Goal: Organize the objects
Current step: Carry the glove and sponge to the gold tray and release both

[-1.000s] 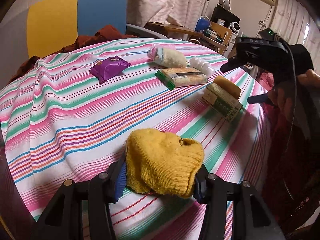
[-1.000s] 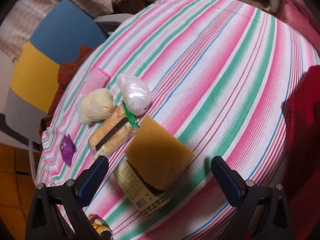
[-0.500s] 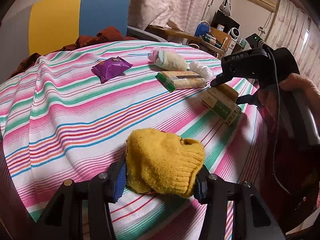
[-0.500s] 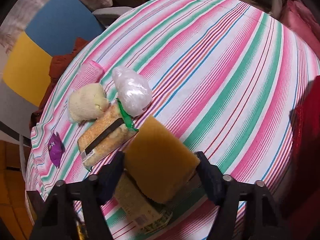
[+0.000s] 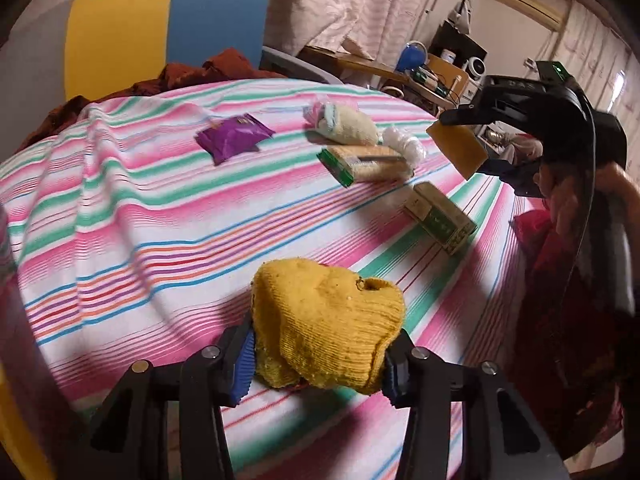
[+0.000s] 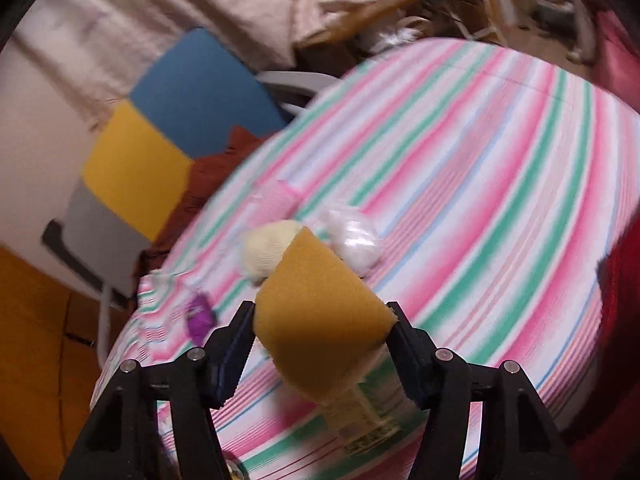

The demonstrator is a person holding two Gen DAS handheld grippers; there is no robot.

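The left gripper [image 5: 320, 354] pinches a yellow knit cloth [image 5: 326, 322] at bottom centre, just over the striped tablecloth [image 5: 140, 220]. The right gripper [image 6: 322, 342] clamps a tan sponge [image 6: 320, 320], lifted clear at right of the left view. Below it lies a green box [image 5: 440, 218]; farther back sit a cracker pack [image 5: 366, 162], purple packet [image 5: 234, 138], cream roll [image 5: 352, 130] and white bag [image 5: 402, 144].

A: Left wrist view sits low, close over the table [image 5: 120, 216], facing 12 o'clock toward the chair [image 5: 168, 28].
B: Right wrist view looks down from higher; both share the table [image 6: 480, 184] and chair [image 6: 160, 140].
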